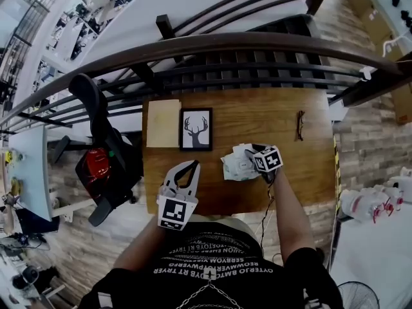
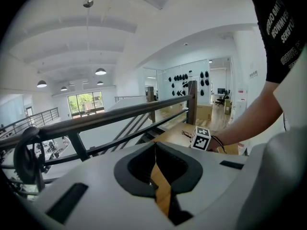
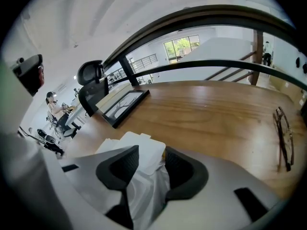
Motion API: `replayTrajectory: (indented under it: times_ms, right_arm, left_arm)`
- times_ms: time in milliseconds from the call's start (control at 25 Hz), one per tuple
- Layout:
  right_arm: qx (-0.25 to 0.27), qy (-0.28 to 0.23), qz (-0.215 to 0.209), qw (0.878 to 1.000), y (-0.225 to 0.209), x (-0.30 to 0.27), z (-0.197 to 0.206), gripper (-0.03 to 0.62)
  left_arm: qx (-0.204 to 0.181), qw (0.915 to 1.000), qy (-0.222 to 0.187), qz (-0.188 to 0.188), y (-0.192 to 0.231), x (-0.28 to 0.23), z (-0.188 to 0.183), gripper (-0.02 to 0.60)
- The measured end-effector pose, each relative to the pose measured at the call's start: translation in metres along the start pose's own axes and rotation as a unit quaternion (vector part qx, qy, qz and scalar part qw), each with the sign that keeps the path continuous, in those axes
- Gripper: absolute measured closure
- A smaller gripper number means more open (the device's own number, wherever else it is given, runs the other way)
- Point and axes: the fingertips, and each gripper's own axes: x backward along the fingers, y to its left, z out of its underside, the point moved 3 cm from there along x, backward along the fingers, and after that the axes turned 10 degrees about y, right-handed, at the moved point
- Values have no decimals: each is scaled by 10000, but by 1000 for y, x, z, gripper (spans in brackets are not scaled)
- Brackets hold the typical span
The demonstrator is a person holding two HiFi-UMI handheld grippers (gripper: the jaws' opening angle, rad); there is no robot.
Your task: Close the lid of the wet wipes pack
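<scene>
The white wet wipes pack (image 1: 235, 164) lies crumpled on the wooden table (image 1: 257, 118), right of centre near the front edge. My right gripper (image 1: 252, 165) reaches down onto it from the right. In the right gripper view the pack's white flip lid (image 3: 143, 153) and wrinkled film fill the gap between the jaws of the right gripper (image 3: 149, 153), which stand wide and closed on the pack. My left gripper (image 1: 192, 167) hovers over the front left of the table, apart from the pack. Its fingertips meet with nothing between them, as the left gripper (image 2: 154, 150) shows in its own view.
A framed deer picture (image 1: 196, 129) and a pale yellow pad (image 1: 163, 123) lie at the table's back left. Folded glasses (image 1: 300, 125) lie at the right. A dark railing (image 1: 225, 44) runs behind the table. An office chair with a red bag (image 1: 96, 166) stands left.
</scene>
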Motion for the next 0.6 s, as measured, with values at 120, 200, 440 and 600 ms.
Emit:
replayTrajectory:
  times_ms: [120,200,440,600]
  right_arm:
    - [48,-56,-23,10000,1,2,0,421]
    - [47,-239,84,9997,0,9,-2,458]
    - [-95,-858,117,9962,4,29,-3,501]
    - [-112,-1054,-2,9944,10,40,0,508]
  left_arm:
    - [-94,9999,41,25,-4,0,-2,554]
    - [-163,9999,44,34,-7,0,-3,554]
    - [-189,9998,30,42,-12,2,-7,554]
    - [-228,9997,-46,82,-22,4,-13,554]
